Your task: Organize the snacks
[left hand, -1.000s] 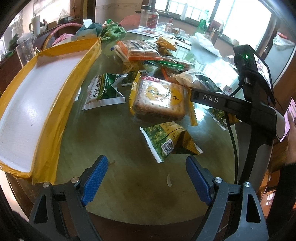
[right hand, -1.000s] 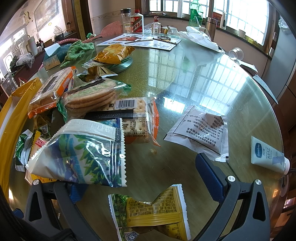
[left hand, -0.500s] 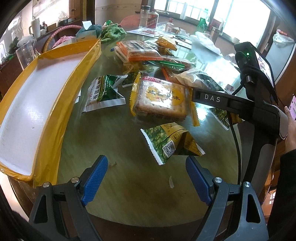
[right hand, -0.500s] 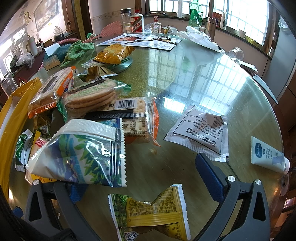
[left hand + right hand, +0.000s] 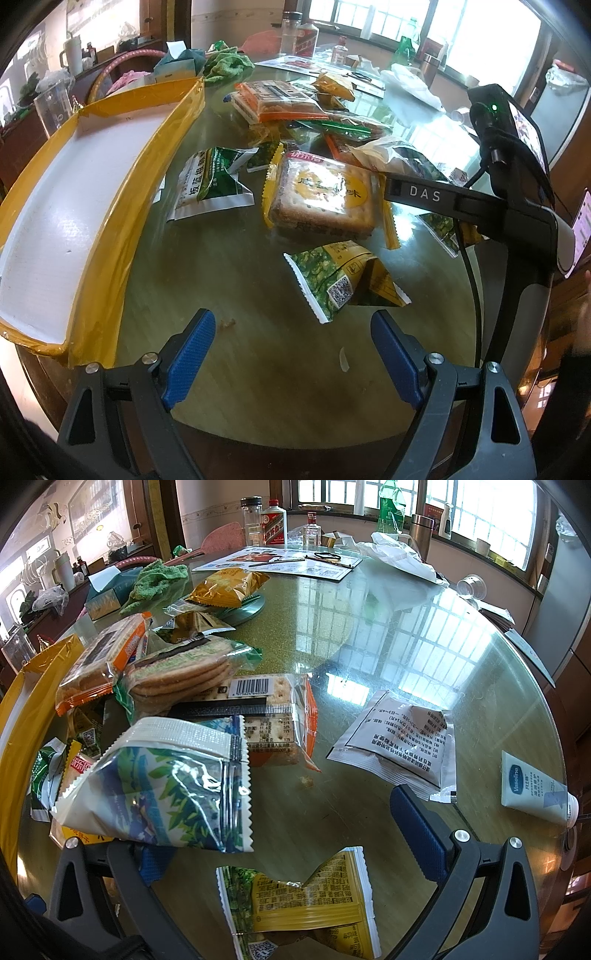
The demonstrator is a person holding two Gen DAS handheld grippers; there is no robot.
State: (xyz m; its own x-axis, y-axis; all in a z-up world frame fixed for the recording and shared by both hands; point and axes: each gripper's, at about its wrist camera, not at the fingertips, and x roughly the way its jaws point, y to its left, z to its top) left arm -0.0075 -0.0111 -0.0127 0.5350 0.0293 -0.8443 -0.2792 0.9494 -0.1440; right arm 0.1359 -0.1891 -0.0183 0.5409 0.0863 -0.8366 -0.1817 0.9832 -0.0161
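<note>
In the left wrist view my left gripper (image 5: 293, 354) is open above bare table, near the front edge. Just beyond it lies a green-and-yellow pea packet (image 5: 343, 280). A square cracker pack (image 5: 325, 195) and a green-and-white packet (image 5: 210, 181) lie farther back. The yellow-rimmed white tray (image 5: 147, 177) runs along the left. My right gripper (image 5: 288, 845) is open. A white packet with leaf print (image 5: 159, 790) rests over its left finger and hides most of it. Another yellow-green packet (image 5: 299, 897) lies between the fingers, low in view.
Cracker and biscuit packs (image 5: 207, 672) are piled at centre left. A white sachet (image 5: 399, 753) and a Vaseline tube (image 5: 532, 790) lie to the right. Green cloth (image 5: 155, 579), bottles (image 5: 273, 520) and papers crowd the far side. The round table's edge (image 5: 295, 439) is close.
The left wrist view has shifted very slightly. No packet has moved, and both grippers stay open as before.
</note>
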